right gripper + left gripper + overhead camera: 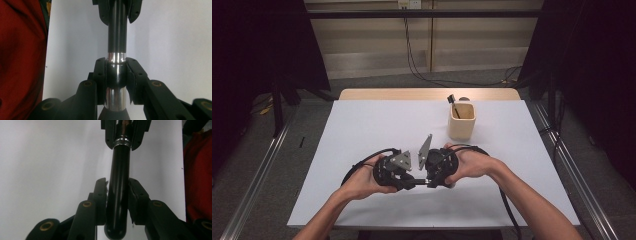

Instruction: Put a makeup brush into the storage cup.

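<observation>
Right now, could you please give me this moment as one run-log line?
left gripper: shut on black pen | right gripper: shut on black pen | black pen: held level between both above white table | cup: behind, apart

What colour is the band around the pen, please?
Silver, on the black pen; clearest in the right gripper view.

Rectangular surface (377,125), covered by a white sheet, with a bare wooden strip along its far edge; a pale wooden cup (461,121) stands upright on the sheet towards the far right, a dark-tipped tool (453,104) leaning inside it; grey floor around the surface.
</observation>
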The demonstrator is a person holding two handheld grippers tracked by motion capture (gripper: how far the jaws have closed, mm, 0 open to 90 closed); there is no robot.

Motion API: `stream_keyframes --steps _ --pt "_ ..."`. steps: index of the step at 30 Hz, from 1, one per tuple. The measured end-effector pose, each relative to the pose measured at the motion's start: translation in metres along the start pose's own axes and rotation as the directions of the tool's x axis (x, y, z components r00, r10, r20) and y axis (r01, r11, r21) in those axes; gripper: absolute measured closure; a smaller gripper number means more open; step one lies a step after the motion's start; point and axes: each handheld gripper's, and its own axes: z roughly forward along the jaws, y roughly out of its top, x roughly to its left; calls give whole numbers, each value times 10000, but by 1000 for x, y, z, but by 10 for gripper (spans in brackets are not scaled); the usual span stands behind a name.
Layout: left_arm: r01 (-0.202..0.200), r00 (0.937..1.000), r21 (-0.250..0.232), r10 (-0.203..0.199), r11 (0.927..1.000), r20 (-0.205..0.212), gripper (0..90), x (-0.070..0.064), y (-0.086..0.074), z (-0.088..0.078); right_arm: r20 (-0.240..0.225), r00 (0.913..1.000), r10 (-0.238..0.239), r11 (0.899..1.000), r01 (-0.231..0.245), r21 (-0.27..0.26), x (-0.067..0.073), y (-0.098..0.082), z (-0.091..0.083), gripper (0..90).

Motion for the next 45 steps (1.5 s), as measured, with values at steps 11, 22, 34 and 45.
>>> stream_keyframes --steps 11,22,34,45 --pt "-79 9995 -238 87 9997 317 745 1 -3 -1 100 9999 75 9997 -73 -254 1 -2 0 707" --pt "223 9995 -449 -213 9987 220 745 2 -5 -3 261 9982 546 9947 -521 -890 -3 -6 -5 467" --pt "529 9985 -634 -518 9966 189 744 1 -12 -9 939 9886 1177 9808 -1009 -1668 -3 -19 -13 138" --pt "727 9972 -926 -707 9930 252 744 0 -21 -17 1018 9756 1945 9603 -1682 -2223 -6 -36 -23 68"
